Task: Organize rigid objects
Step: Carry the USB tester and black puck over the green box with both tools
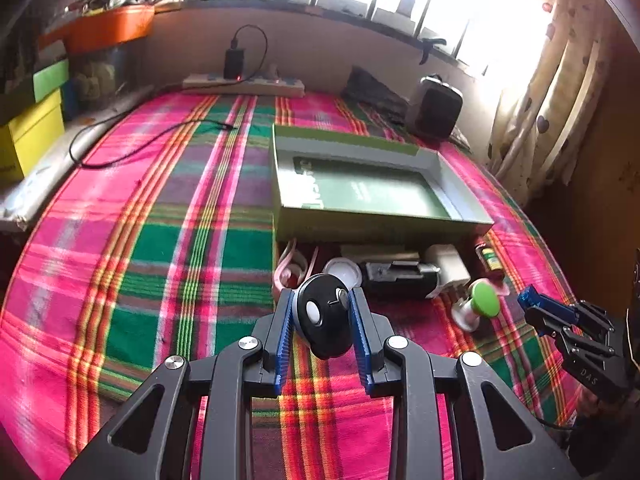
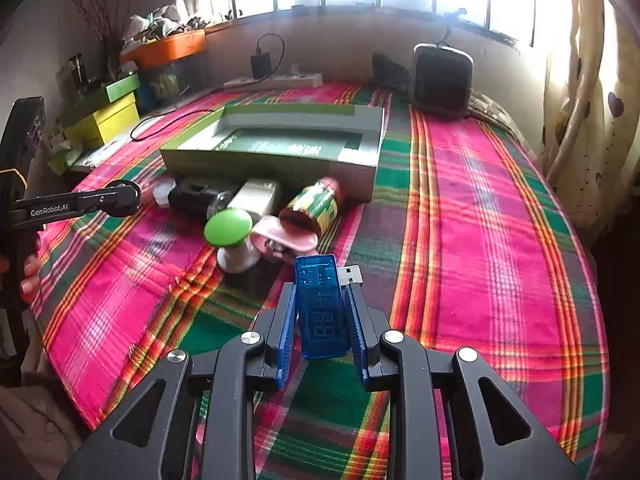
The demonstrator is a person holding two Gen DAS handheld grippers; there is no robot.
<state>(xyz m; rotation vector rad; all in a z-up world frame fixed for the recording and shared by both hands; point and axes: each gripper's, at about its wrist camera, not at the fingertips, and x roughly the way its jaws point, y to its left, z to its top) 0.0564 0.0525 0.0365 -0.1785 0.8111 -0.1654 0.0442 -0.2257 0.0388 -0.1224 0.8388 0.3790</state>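
- The open green cardboard box, with a printed green sheet lining its bottom, lies on the pink-and-green plaid cloth; as far as either view shows, nothing has been put in it yet, so the sorting looks barely begun.
- Still loose on the cloth, just in front of the box's near wall: a black oblong gadget, a white plug-like block, a round white lid, a pink plastic clip, a small jar with a green-and-yellow label lying on its side, and a green-capped white knob.
- The left gripper is clamped on a black oval fob with a white button; the blue ribbed pads press both its sides, and it seems raised off the cloth, near the pile.
- The right gripper is clenched on a translucent blue USB meter stick with a digit display, its metal plug poking out to the right, above the cloth and short of the box.
- What remains, by my reading: carry both held pieces to the box, then collect the loose ones.
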